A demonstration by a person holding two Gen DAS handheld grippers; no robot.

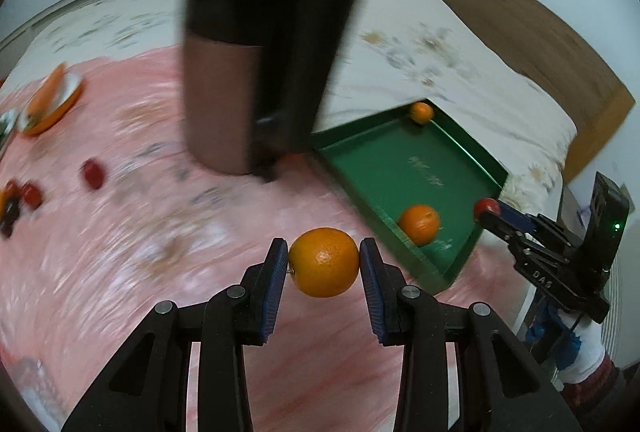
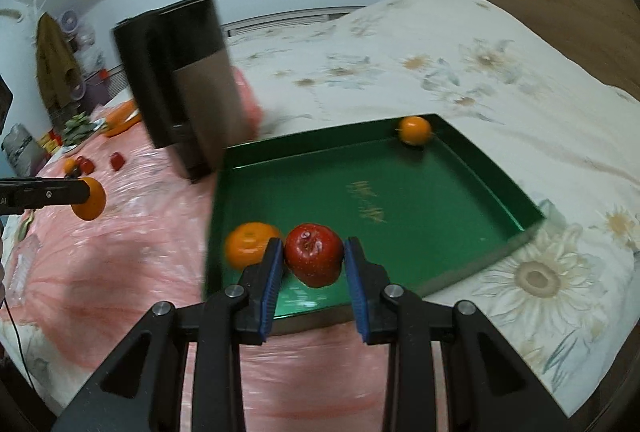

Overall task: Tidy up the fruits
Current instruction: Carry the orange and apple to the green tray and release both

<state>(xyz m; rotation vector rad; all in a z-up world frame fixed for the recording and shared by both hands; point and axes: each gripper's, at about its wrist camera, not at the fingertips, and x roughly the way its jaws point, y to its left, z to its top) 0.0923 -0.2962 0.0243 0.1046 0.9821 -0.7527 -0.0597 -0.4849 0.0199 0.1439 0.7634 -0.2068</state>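
Note:
My left gripper [image 1: 323,256] is shut on an orange [image 1: 324,263], held above the pink sheet, left of the green tray [image 1: 460,268]. It also shows in the right wrist view [image 2: 86,197]. My right gripper [image 2: 314,252] is shut on a red apple [image 2: 315,255], held over the near edge of the green tray [image 2: 500,175]. Two oranges lie in the tray: one at the near left corner [image 2: 248,244], one at the far corner [image 2: 416,129]. The right gripper with the apple [image 1: 486,208] shows at the tray's right edge in the left wrist view.
A tall black and brown canister [image 1: 260,59] stands on the pink sheet [image 1: 160,232] beside the tray. Small red fruits [image 1: 93,172] and an orange plate [image 1: 52,103] lie at far left. The floral bedcover [image 2: 480,71] and wooden headboard [image 2: 560,11] lie behind.

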